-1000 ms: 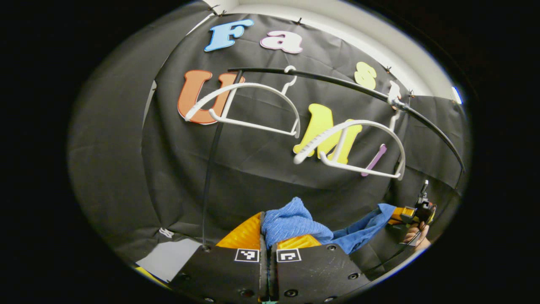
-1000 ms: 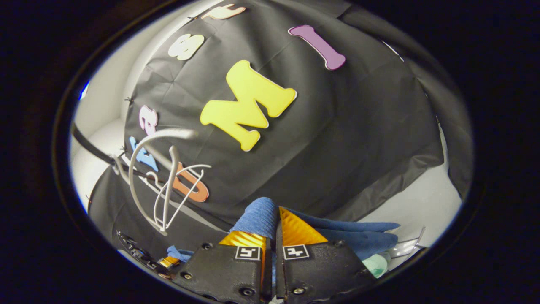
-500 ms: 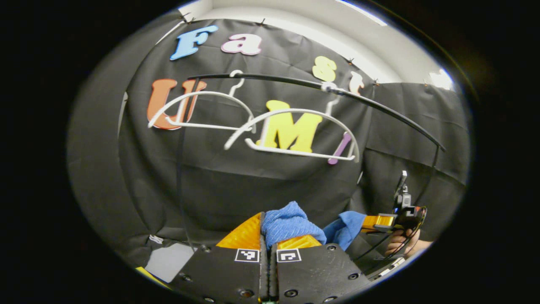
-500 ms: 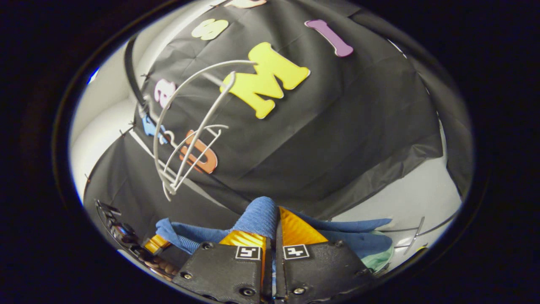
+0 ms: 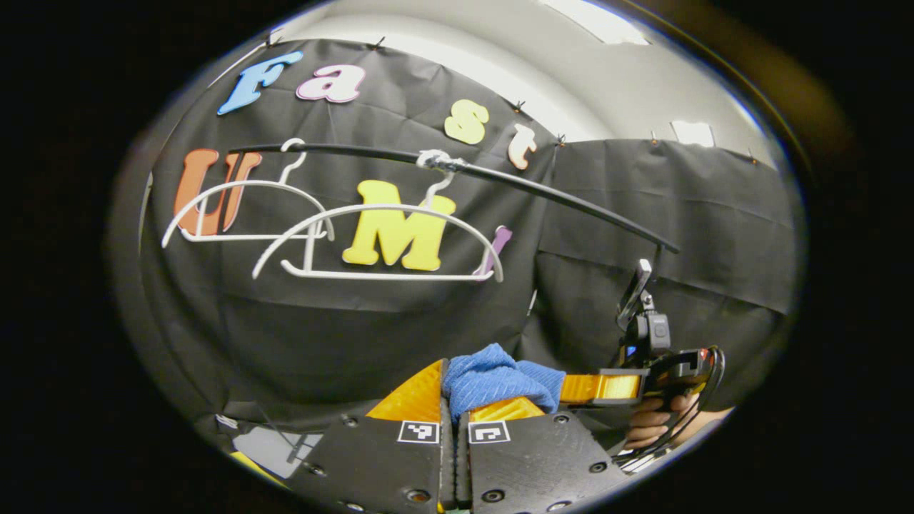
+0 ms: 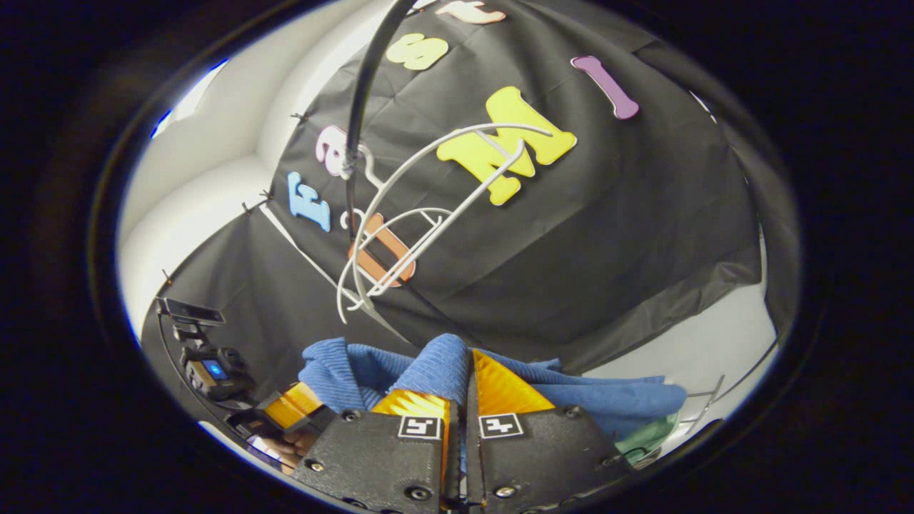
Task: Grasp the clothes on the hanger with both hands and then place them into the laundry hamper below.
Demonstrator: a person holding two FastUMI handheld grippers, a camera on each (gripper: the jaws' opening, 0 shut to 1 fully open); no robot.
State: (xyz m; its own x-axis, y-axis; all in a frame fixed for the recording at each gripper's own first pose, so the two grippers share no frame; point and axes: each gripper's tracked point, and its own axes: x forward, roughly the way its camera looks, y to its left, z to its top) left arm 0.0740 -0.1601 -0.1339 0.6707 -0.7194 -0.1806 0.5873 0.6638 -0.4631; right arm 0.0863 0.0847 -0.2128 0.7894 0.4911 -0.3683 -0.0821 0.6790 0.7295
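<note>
blue knitted garment [image 5: 493, 378] pinched at bottom centre of the left gripper view between the pressed-together orange fingers of the left gripper [image 5: 454, 407]; likewise clamped by the right gripper [image 6: 460, 400] at bottom centre of the right gripper view, so the cloth spans both. off the white hanger [image 5: 378, 243], which hangs bare from the black rail [image 5: 500, 178] in the upper left. probably gathered close for lowering; hamper not identifiable, wire edge at lower right unclear.

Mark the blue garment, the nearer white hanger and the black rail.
blue garment [image 5: 493, 378]: left gripper view, bunched fold above the fingers.
nearer white hanger [image 5: 385, 275]: left gripper view, bottom bar.
black rail [image 5: 571, 201]: left gripper view, bare stretch to the right of the hook.
</note>
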